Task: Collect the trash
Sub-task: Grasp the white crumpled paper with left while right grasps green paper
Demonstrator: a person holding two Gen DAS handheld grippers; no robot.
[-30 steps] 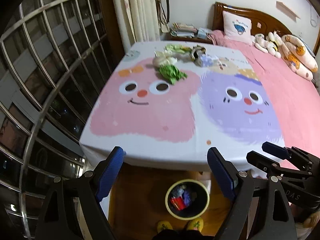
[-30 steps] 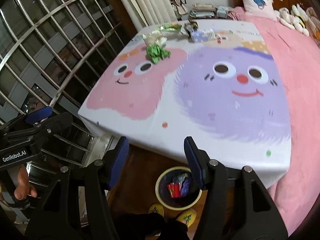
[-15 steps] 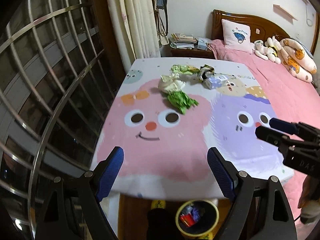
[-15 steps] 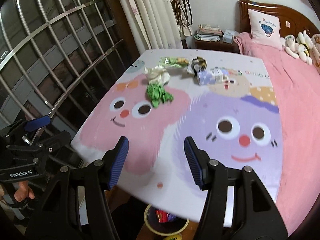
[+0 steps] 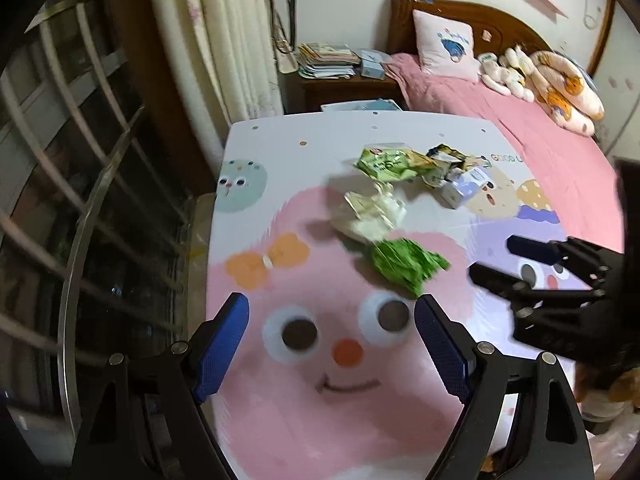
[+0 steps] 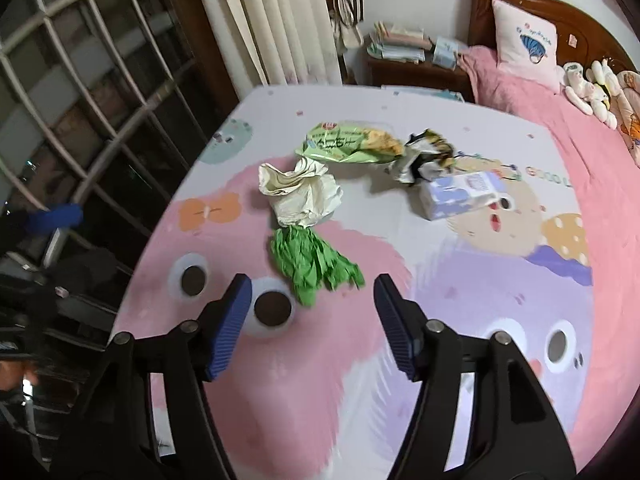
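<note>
Left wrist view: the left gripper is hanging open and empty, with the green wrapper lying just ahead on the mat. Right wrist view: the right gripper is opening, nothing between its jaws; the green wrapper is lying directly ahead, touching the white paper wad beyond.

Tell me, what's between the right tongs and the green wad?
Nothing but bare sheet: the right wrist view shows the opening, empty right tongs just short of the green wad.

On the cartoon-printed mat: one crumpled green paper wad at centre, one crumpled white paper wad at twelve o'clock, one green snack bag, one dark foil wrapper, and one small pale-purple carton at two o'clock.
</note>
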